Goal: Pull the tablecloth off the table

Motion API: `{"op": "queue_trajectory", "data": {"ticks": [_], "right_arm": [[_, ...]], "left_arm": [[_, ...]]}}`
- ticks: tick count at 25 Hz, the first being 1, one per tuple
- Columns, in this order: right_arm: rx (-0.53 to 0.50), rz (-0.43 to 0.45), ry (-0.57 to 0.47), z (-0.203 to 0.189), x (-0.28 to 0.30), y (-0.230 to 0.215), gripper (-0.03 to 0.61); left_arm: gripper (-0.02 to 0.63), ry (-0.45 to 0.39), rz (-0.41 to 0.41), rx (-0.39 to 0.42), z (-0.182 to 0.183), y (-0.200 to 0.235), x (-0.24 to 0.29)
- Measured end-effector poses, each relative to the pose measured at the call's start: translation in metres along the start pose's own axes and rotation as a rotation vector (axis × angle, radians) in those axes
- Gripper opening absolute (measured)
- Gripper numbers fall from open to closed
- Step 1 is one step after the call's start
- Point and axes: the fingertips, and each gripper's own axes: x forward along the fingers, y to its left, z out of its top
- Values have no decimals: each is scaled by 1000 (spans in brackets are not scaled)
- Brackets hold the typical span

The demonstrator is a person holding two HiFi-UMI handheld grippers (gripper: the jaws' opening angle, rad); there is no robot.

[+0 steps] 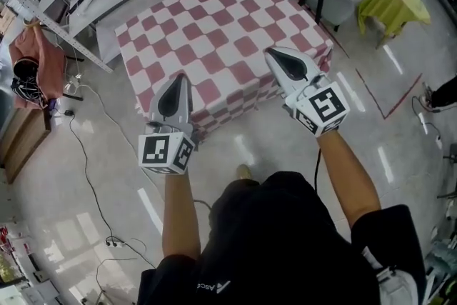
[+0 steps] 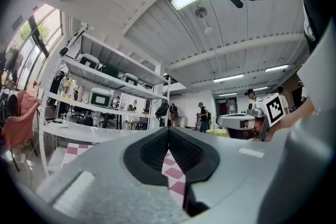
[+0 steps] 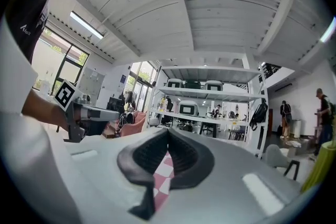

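At near edge of cloth [image 1: 214,32] | left gripper [image 1: 180,81] was clamped tight on cloth | right gripper [image 1: 273,53] was clamped tight on cloth

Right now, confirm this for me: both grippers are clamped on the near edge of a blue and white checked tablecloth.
Not blue: the head view shows the tablecloth checked in red and white. The left gripper and right gripper are both clamped on its near edge.
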Motion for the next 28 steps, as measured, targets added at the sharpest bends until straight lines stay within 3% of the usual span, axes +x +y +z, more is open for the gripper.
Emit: {"op": "queue_trajectory", "data": {"ticks": [14,23,25,26,28], "right_arm": [[48,28,151,-93,117,-99,3],[111,53,300,-169,175,-206,3],[137,66,344,-188,186,-222,3],[148,77,367,-197,192,-228,94],[160,97,412,-214,200,-237,138]], "left_arm": [[11,128,204,-30,-56,77,95],[14,261,404,-95,-108,91,187],[59,303,453,-100,-121,94,201],[85,321,473,-103,-127,96,208],[111,358,507,-115,-139,101,218]]}}
